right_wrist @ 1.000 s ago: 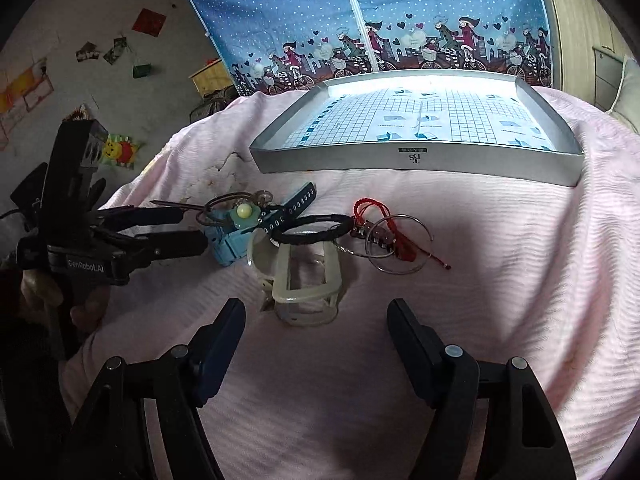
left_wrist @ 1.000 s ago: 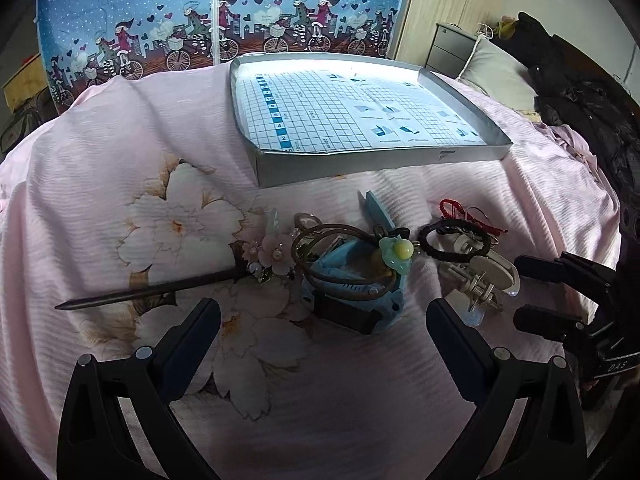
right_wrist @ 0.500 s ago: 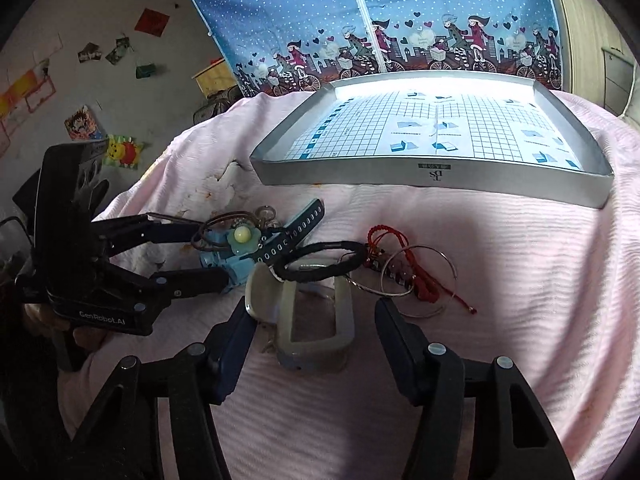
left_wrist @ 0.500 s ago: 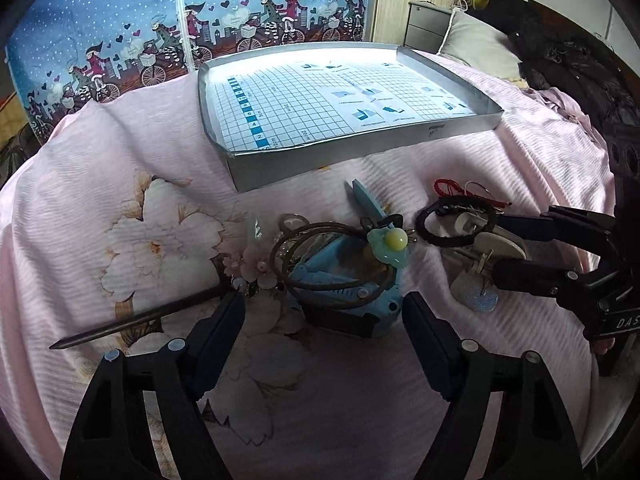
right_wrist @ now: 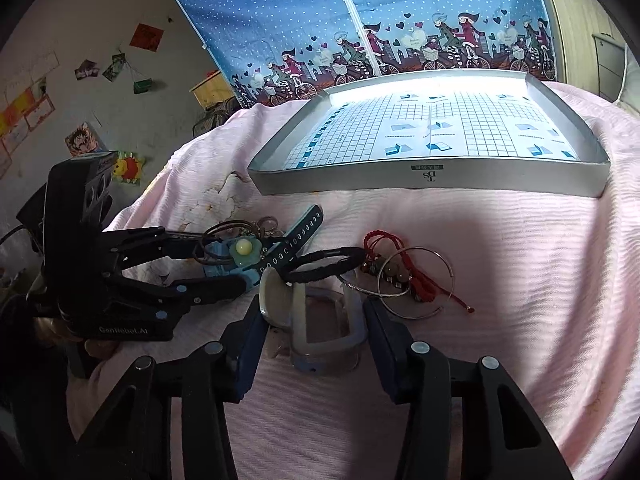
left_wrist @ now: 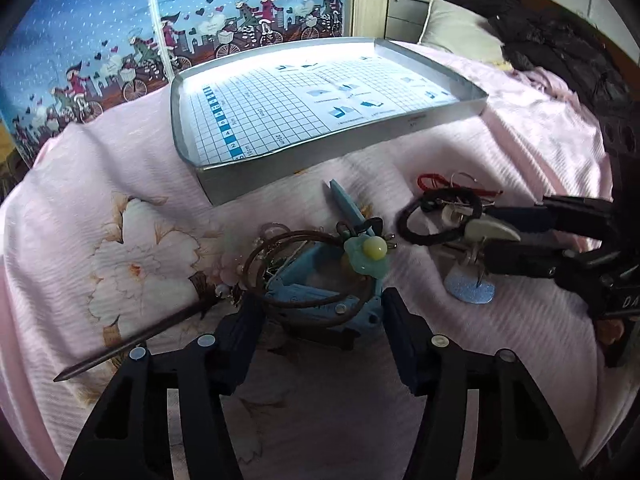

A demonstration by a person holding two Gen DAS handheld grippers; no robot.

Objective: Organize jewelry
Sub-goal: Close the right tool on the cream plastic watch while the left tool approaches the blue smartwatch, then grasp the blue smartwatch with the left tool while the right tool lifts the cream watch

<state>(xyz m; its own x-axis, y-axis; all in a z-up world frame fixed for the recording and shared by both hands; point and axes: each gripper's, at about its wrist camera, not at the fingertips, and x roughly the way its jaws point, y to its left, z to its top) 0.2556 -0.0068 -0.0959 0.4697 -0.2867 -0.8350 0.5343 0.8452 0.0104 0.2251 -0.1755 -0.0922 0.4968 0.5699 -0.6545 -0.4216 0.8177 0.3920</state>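
We see both hand-held grippers low over a pile of jewelry on a bed covered by a pink floral bedspread [left_wrist: 120, 184]. The left hand-held gripper [left_wrist: 320, 312] stands open, its jaws on either side of a blue watch [left_wrist: 320, 292] without closing on it — a brown cord loop [left_wrist: 280, 248] and a pale green flower charm [left_wrist: 368, 254] lie across the watch. A dark hair stick [left_wrist: 132, 344] points out to the left of this cluster. The right hand-held gripper [right_wrist: 316, 320] is likewise open, its jaws flanking a translucent grey hair claw [right_wrist: 320, 320]; whether the pads touch it we cannot tell. A black hair tie [right_wrist: 324, 268] rests over the far end of the claw, and just beside it lie a red cord bracelet [right_wrist: 404, 276] and thin silver hoops [right_wrist: 432, 280]. Beyond the pile sits a shallow silver tray [right_wrist: 432, 180] lined with a blue grid sheet, none of the jewelry in it.
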